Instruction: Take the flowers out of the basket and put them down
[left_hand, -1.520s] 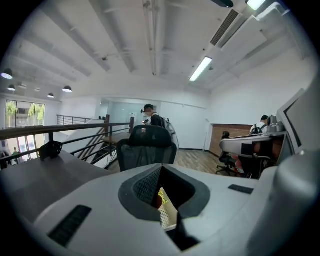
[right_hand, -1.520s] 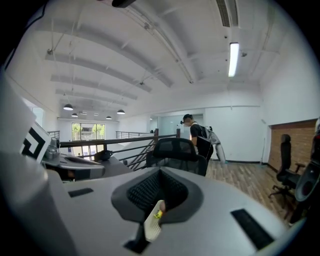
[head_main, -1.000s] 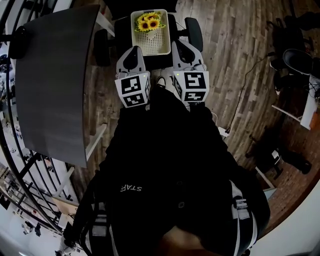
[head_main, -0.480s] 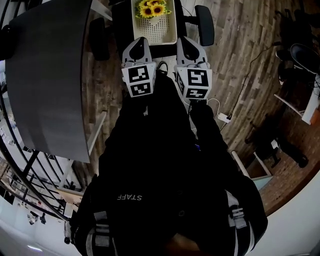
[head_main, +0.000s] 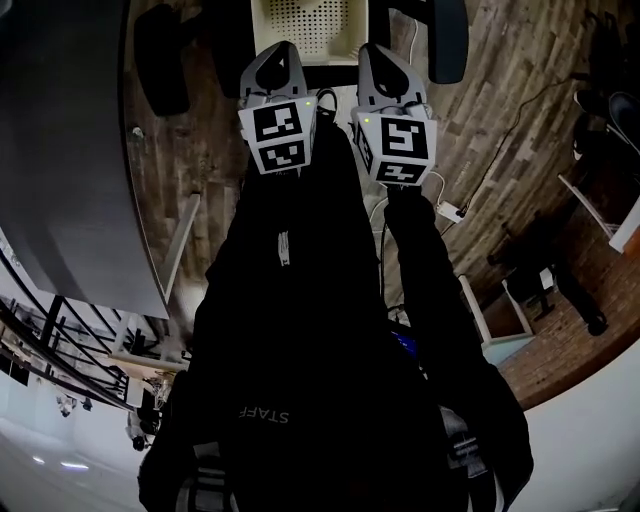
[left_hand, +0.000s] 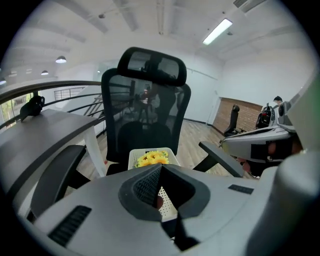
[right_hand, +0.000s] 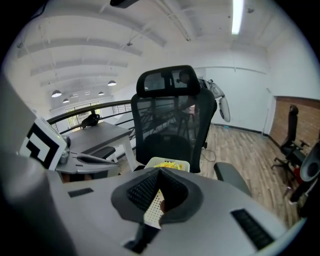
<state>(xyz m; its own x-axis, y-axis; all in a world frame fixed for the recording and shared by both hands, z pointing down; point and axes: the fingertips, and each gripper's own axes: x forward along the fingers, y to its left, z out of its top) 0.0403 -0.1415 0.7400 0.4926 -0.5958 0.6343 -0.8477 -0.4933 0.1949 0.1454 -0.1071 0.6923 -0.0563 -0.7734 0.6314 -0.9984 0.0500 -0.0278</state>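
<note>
Basket (head_main: 305, 25) higher in view (flowers (left_hand: 152, 158) inside)

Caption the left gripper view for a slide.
Shut left gripper faces a white basket of yellow flowers on a black office chair.

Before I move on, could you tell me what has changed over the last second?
The head view has shifted: the white perforated plastic basket slid to its top edge, cropping out the yellow sunflowers there. Nothing grasped or released. Flowers stay in the basket; left gripper and right gripper stay side by side, fingers shut.
</note>
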